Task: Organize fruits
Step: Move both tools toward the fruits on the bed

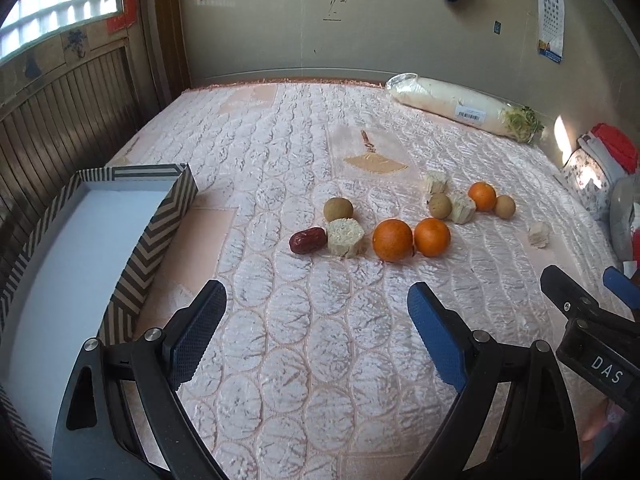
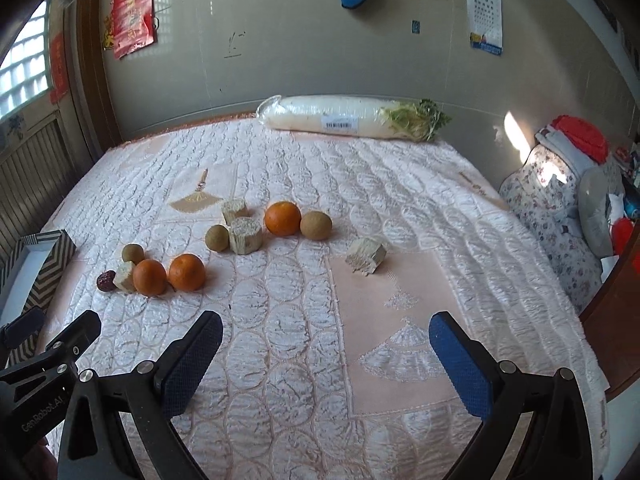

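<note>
Both the left gripper (image 1: 316,328) and right gripper (image 2: 326,364) hover spread and empty over the bedspread's (image 1: 320,380) near edge. Mid-bed lie three oranges (image 1: 392,239), three brown round fruits (image 1: 338,209), one red date (image 1: 307,240) and four pale stem chunks (image 1: 346,237). The striped box (image 1: 168,216) sits at the left edge. "DAS" reads only in the left view, "GenRobot.AI" only in the right.

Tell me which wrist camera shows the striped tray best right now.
The left wrist view. There the striped tray fills the left side, with its white floor and chevron walls in plain sight, and nothing visible inside it. The right wrist view catches only one corner of it at the left edge, partly behind the left gripper.
</note>
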### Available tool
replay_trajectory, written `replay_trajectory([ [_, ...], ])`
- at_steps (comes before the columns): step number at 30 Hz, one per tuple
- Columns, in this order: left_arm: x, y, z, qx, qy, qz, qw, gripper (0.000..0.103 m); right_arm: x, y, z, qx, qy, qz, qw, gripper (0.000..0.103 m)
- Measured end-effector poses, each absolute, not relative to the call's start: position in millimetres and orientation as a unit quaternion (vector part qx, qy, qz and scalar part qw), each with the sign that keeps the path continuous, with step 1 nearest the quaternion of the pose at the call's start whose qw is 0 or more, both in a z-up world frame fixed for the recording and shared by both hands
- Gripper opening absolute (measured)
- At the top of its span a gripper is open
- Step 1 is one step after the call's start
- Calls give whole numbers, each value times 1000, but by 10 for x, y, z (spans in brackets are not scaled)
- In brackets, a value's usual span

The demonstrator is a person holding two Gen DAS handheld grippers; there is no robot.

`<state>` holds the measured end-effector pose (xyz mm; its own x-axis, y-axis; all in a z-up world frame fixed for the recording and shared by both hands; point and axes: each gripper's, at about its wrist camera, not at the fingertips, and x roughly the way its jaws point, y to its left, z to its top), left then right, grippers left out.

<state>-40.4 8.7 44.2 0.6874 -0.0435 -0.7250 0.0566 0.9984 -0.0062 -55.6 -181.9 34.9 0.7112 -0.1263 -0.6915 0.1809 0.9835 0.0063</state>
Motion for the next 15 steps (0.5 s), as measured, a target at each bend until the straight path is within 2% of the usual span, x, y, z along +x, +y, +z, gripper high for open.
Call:
replay_trajectory([
  [15,-625,-85,435,43,408,-42,911,93,-774,-1844,472,27,345,-77,935,103],
])
